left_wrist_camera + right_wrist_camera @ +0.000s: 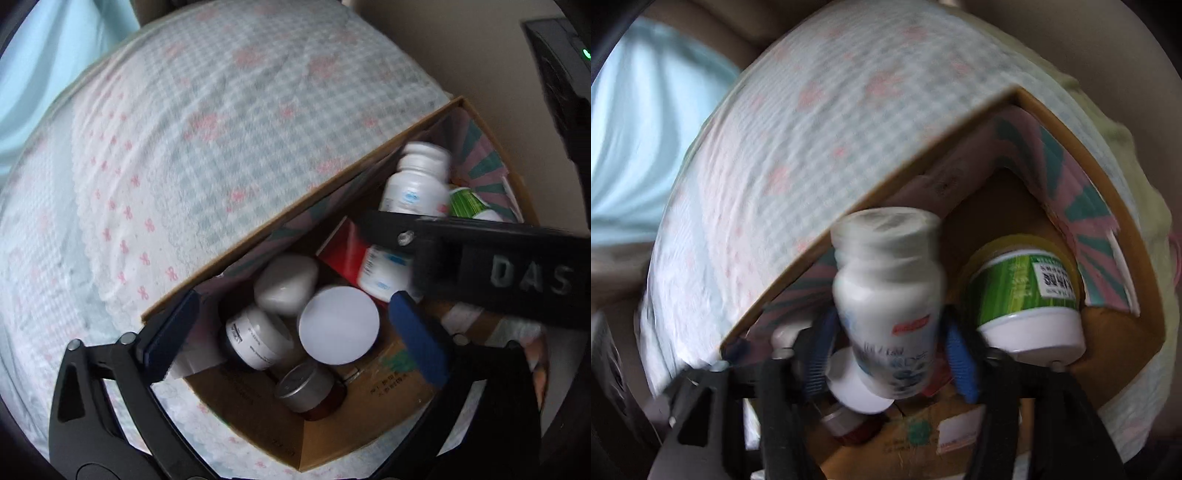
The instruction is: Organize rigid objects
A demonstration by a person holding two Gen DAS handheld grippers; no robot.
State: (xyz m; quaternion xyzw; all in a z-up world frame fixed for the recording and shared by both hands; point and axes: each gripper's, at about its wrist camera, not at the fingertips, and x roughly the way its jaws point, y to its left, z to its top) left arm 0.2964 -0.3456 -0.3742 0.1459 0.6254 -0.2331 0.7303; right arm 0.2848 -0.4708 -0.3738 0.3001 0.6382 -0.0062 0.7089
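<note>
Checked bedspread (221, 122) | right gripper (890, 354) clamps white bottle (886, 280), cap away, axis along fingers | left gripper (291, 332) spread

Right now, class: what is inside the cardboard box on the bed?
The cardboard box holds white jars, a silver-capped jar, a red carton, a green-labelled tub and the white bottle in the right gripper. Anything beneath them is covered.

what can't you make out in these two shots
- White bottle label: right wrist view, motion blur.
- Small white bottle: left wrist view, top hidden by the right gripper.
- Green tub: left wrist view, mostly hidden behind that gripper.
- Cardboard box print: too small.
</note>
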